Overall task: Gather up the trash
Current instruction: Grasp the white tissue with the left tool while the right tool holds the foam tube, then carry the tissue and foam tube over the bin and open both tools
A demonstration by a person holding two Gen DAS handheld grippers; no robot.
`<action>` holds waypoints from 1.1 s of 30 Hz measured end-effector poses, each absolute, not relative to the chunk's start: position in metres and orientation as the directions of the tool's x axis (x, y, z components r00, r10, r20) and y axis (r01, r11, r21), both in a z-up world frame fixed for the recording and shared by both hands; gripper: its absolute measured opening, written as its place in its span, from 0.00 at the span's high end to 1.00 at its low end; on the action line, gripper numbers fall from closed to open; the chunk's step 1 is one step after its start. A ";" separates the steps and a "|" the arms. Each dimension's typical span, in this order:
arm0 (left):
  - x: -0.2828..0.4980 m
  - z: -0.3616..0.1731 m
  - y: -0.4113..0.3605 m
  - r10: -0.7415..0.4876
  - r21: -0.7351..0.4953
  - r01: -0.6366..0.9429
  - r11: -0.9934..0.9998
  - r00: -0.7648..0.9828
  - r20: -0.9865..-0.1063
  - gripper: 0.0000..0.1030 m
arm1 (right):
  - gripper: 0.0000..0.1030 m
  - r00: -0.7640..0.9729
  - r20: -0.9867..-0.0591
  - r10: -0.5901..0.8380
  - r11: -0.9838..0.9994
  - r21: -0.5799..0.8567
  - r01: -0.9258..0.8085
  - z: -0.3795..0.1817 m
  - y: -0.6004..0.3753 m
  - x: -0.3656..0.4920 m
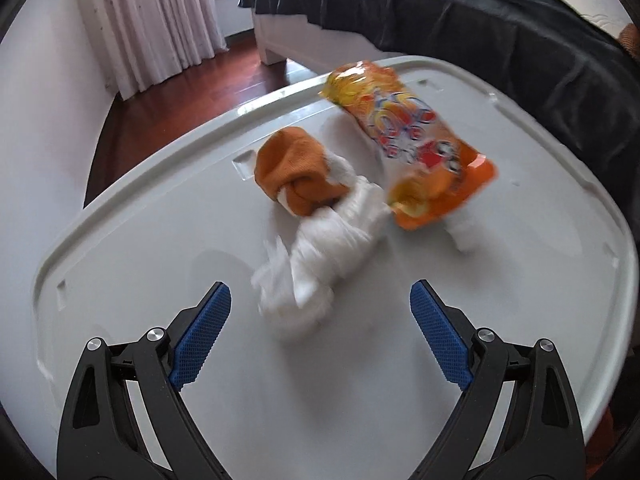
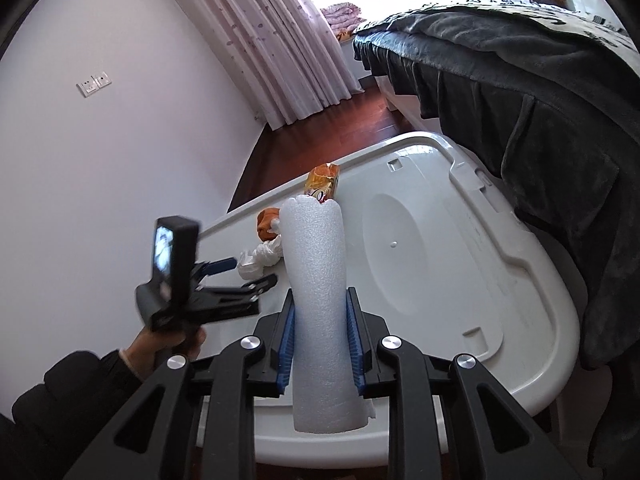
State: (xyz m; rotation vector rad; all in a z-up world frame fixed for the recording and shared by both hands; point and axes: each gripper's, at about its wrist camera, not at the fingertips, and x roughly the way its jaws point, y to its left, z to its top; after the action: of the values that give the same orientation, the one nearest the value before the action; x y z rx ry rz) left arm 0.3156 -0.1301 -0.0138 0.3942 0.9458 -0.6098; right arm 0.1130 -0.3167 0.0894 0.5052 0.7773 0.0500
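Bedroom, white lid (image 1: 520, 280) held snack bag (image 1: 416, 140), print too blurred to read, left gripper (image 1: 320, 300) spread wide, empty, right gripper (image 2: 320, 300) clamped foam roll (image 2: 318, 304).

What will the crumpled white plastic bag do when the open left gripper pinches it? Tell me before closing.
The crumpled white plastic bag is thin and wrinkled, so it will probably collapse and hang limp. It looks light and may slide on the smooth white lid. It touches the orange cloth, which might drag along. The left gripper stands open before it.
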 end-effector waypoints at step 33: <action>0.084 0.033 -0.081 -0.130 0.073 0.391 0.918 0.469 -0.874 0.66 | 0.77 0.715 -0.650 0.256 0.878 0.466 0.109 0.090 -0.279 0.106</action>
State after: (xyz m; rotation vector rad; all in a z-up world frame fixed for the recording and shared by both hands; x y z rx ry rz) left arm 0.0838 -0.0809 0.0329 0.2794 1.0376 -0.3245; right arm 0.1063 -0.2789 0.0904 0.5053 0.7777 0.0856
